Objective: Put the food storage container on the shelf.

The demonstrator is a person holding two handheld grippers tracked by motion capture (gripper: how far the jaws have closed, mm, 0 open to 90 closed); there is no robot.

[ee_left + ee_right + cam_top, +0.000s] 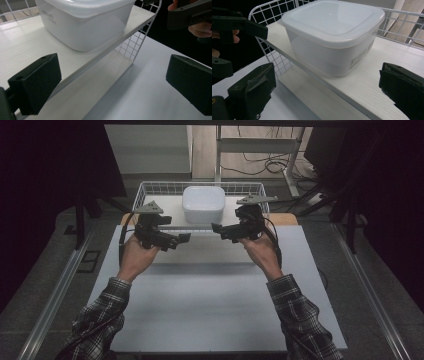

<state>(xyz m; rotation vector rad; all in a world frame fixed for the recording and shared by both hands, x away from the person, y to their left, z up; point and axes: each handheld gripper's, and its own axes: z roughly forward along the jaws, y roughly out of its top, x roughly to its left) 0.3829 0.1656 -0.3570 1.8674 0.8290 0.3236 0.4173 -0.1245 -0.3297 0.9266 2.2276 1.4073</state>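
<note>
High view showed the left gripper (184, 238) and right gripper (216, 227), fingers spread and empty, above the bench (210, 305) just before the wire basket (145, 190). Beyond them the lidded plastic container (203, 203) sat on the basket's white shelf (172, 206), apparently untouched; any grasp remained undone.

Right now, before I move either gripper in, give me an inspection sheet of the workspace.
Surface: white table, bare in front of the hands.
Job's things: lidded white plastic container standing upright on a white shelf board inside a wire basket at the table's far edge.
Clutter: nothing seen.
Grippers: left gripper and right gripper both open and empty, held just short of the basket, apart from the container.
Cables: one trails from each gripper toward the wrists; loose cables on the floor beyond the basket.
Surroundings: metal frame leg behind; dark on both sides.
</note>
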